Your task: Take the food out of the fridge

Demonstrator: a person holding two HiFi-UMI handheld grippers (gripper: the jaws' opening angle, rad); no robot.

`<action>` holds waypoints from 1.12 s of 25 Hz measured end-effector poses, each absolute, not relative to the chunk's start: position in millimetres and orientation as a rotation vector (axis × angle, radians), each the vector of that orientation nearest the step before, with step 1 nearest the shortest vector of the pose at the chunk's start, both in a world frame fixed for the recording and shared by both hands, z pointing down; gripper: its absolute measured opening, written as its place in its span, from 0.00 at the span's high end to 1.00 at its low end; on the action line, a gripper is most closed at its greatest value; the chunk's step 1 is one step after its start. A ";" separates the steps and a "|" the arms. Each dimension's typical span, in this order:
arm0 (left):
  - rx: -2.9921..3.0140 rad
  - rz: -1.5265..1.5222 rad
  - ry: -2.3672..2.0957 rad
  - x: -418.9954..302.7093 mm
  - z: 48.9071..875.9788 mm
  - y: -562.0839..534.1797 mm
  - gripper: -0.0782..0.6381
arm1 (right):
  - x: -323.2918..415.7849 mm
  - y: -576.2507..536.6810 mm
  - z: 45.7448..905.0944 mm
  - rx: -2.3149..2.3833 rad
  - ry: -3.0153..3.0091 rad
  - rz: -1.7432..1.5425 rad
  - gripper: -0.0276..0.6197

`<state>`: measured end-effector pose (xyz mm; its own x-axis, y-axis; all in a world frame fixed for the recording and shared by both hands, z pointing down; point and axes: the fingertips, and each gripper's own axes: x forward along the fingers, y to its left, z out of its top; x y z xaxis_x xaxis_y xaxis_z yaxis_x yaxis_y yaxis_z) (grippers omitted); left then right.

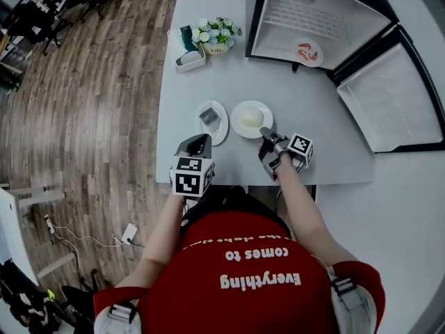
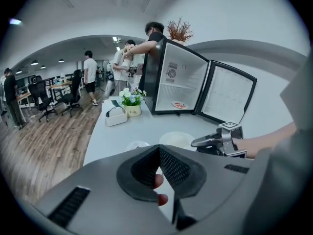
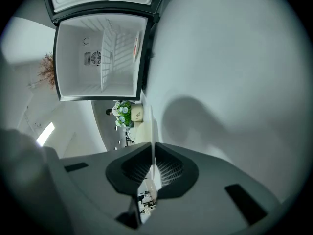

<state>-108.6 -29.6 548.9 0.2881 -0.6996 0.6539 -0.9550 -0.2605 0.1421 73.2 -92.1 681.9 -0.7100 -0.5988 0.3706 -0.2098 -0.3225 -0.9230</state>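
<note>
The small fridge [image 1: 278, 9] stands open at the table's far right, with a plate of pink food [image 1: 306, 52] on its floor. That plate [image 2: 179, 105] also shows in the left gripper view. Two plates sit on the table: one with a pale food [image 1: 251, 118], one with a grey piece [image 1: 211, 120]. My right gripper [image 1: 266, 139] is shut on the near rim of the pale-food plate; that rim [image 3: 151, 126] runs edge-on between the jaws of the right gripper [image 3: 152, 151]. My left gripper [image 1: 197, 147] hovers just short of the grey-piece plate, shut and empty [image 2: 159, 151].
A flower pot [image 1: 217, 37] and a white tray [image 1: 190, 56] stand at the table's far left. The fridge door [image 1: 396, 96] swings out to the right over the table's corner. People and office chairs [image 2: 73, 89] are on the wooden floor beyond.
</note>
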 end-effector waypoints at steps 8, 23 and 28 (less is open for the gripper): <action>2.089 0.640 -1.452 -100.8 539.0 -34.3 0.89 | 73.7 -81.1 712.3 -1.199 1.581 -2.203 0.92; 2.152 0.680 -1.376 -81.3 540.3 -24.4 0.89 | 62.6 -65.8 725.5 -1.767 1.993 -2.354 0.68; 2.156 0.670 -1.374 -82.0 541.0 -20.6 0.89 | 81.8 -57.7 711.3 -2.091 2.204 -2.158 0.67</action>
